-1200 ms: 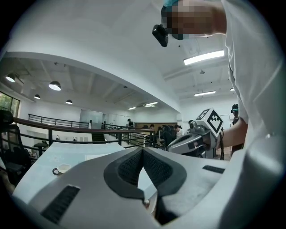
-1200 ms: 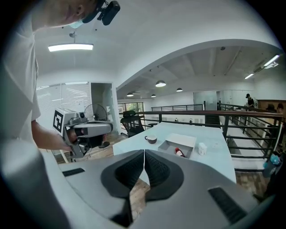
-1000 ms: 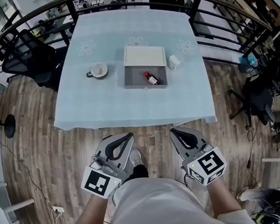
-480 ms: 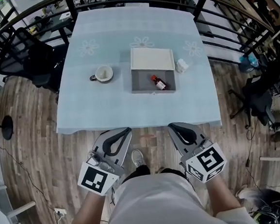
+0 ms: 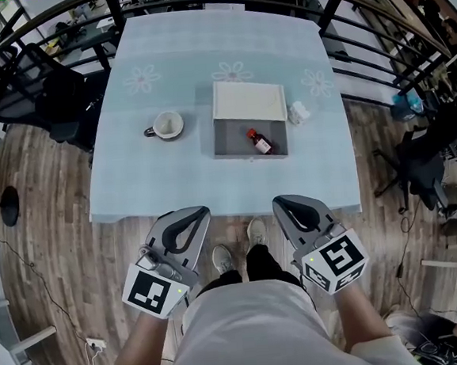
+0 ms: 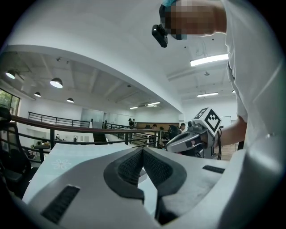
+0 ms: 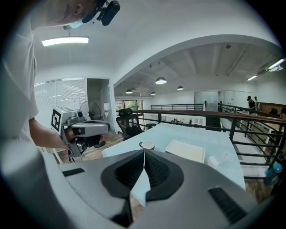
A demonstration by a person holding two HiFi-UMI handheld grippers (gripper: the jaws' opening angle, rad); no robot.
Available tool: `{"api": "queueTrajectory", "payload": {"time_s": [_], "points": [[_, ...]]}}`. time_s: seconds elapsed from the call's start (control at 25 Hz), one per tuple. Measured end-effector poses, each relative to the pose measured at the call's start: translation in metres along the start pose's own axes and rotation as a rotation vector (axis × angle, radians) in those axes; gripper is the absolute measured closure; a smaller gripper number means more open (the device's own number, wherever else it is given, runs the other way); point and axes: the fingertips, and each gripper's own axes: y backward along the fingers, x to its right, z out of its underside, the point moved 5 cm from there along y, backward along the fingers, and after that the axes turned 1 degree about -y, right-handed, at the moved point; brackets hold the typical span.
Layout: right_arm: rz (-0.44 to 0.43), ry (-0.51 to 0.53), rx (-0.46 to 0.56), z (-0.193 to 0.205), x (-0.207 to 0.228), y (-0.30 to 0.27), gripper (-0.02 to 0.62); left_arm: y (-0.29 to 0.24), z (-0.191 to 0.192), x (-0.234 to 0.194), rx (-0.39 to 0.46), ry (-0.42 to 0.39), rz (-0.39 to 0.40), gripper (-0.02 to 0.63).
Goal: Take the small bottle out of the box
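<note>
A small brown bottle with a red cap lies inside the open grey box on the light blue table; the box's white lid stands open behind it. Both grippers hang low by the person's waist, short of the table's front edge. My left gripper has its jaws together with nothing between them, and its own view shows the pads meeting. My right gripper is likewise shut and holds nothing. In the right gripper view the white lid shows far ahead.
A white cup stands left of the box, and a small white object lies to its right. Dark railings run round the table's far and right sides. Black office chairs stand at the left. The floor is wooden.
The table has slid slightly lower and rightward in the head view as the person steps toward it. Both grippers stay shut and low by the waist.
</note>
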Motion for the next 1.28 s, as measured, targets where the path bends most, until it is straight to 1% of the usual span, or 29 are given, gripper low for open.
{"api": "queueTrajectory", "payload": {"time_s": [0.2,0.48,0.64,0.96,1.28], "points": [[-0.016,-0.008,-0.006,-0.002,0.025,-0.015,0.572,-0.017,0.003,-0.010,-0.021,0.000,-0.037,0.600],[-0.080,0.001,-0.032,-0.005,0.067,-0.042,0.572,-0.048,0.009,-0.024,-0.057,0.008,-0.106,0.600],[-0.113,0.024,-0.063,-0.005,0.095,-0.063,0.572,-0.072,0.009,-0.032,-0.058,0.043,-0.142,0.600],[-0.148,0.043,-0.119,-0.001,0.144,-0.102,0.572,-0.111,0.019,-0.047,-0.079,0.080,-0.197,0.600],[-0.179,0.052,-0.169,0.004,0.176,-0.138,0.572,-0.135,0.027,-0.060,-0.094,0.104,-0.235,0.600]]}}
